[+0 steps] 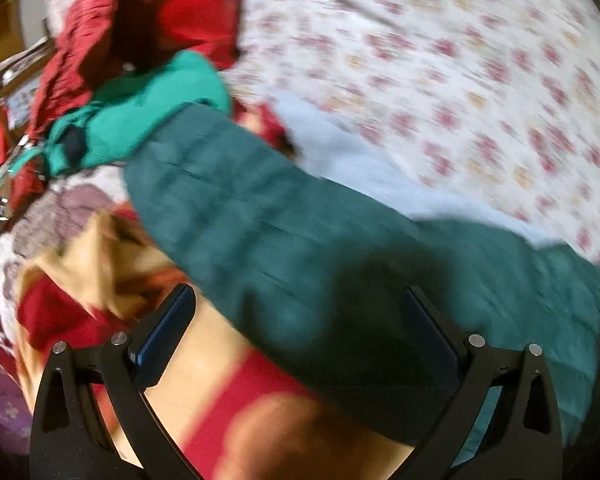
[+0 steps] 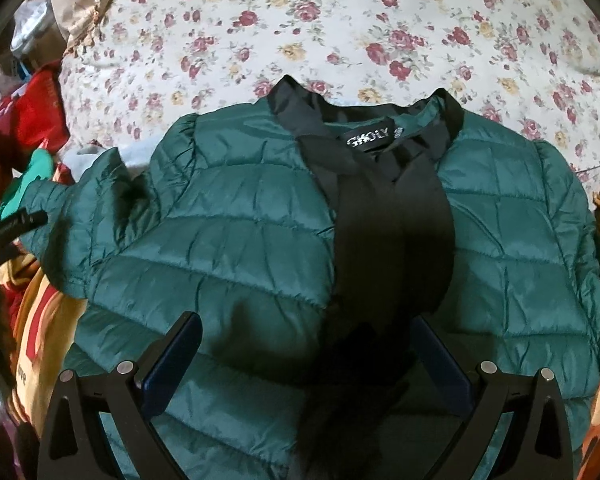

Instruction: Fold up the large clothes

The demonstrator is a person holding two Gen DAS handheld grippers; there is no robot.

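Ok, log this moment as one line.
stage: jacket laid out, unfolded | green puffer jacket front up on floral bedsheet | left gripper open over sleeve | right gripper open, empty

Only semi-legible text: white lettering on the black neck label (image 2: 370, 139) inside the green quilted jacket (image 2: 236, 216) collar, appears upside down, too distorted to read for sure. Left wrist view is motion-blurred, nothing readable there.

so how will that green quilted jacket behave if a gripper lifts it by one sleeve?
Probably floppy: the green quilted jacket lies limp and creased on the floral bedsheet. Its shiny shell looks slippery. The puffy quilting suggests it is light for its size.
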